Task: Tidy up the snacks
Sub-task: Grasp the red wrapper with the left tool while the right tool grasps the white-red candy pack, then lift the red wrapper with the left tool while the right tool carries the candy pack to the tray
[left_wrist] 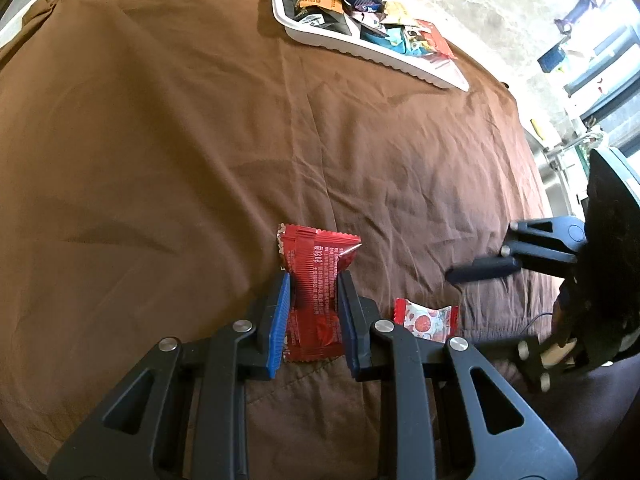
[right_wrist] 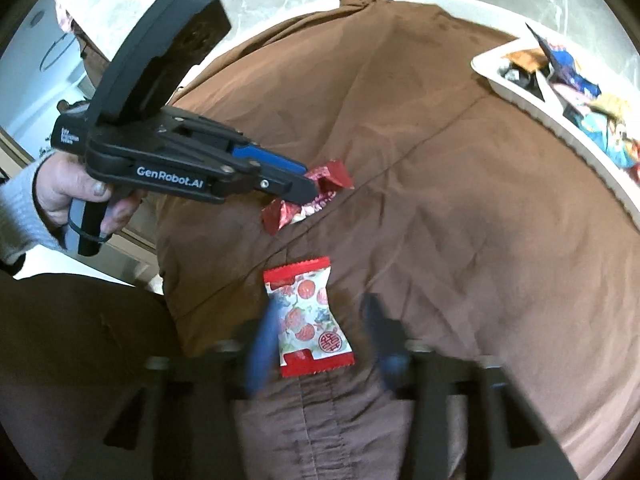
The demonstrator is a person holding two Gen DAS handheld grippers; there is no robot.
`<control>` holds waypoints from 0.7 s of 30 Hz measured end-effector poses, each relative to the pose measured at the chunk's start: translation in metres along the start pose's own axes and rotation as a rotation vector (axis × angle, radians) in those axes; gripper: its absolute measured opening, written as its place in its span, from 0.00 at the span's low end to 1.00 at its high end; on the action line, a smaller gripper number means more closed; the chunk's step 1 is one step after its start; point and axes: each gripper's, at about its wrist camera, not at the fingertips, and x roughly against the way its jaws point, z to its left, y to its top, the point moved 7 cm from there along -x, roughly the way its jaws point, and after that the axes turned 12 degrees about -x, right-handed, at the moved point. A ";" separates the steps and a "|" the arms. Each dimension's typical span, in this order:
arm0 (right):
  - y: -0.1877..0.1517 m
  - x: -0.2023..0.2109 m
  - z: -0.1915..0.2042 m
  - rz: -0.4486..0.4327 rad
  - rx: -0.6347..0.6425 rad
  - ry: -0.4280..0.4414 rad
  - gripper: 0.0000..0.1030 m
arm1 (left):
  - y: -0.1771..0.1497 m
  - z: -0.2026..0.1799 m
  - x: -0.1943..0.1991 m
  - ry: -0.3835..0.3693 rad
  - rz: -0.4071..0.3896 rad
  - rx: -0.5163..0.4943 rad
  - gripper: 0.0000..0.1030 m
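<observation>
Left wrist view showed the left gripper [left_wrist: 312,280] pinching a red snack packet [left_wrist: 316,292] on the brown cloth [left_wrist: 160,140]; the right gripper [right_wrist: 320,320] straddled a fruit-print candy [right_wrist: 308,316], jaws apart. Close squarely mid-packet, then carry to the white tray [left_wrist: 400,62].

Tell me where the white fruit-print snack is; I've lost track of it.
The white snack lies on the brown cloth between the open right jaws, just right of the red snack in the left gripper.

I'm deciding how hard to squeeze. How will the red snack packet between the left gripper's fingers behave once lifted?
The red snack packet is crinkled film pinched in at its waist, so probably soft and light. Its free ends may flop. The left gripper has ribbed pads, so slipping seems unlikely.
</observation>
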 end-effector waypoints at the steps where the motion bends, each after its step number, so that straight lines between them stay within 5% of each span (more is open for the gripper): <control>1: 0.000 0.000 0.002 0.000 0.021 -0.004 0.57 | 0.000 -0.001 -0.001 0.002 0.003 -0.005 0.21; 8: -0.015 -0.019 0.027 0.065 0.235 -0.113 0.56 | 0.002 -0.001 -0.004 0.006 0.004 -0.010 0.22; 13: -0.013 -0.022 0.026 0.048 0.255 -0.157 0.36 | 0.001 -0.003 -0.004 0.015 0.001 -0.024 0.23; 21: 0.004 -0.012 0.015 -0.011 0.048 -0.021 0.35 | 0.003 -0.005 -0.004 -0.004 0.001 -0.032 0.21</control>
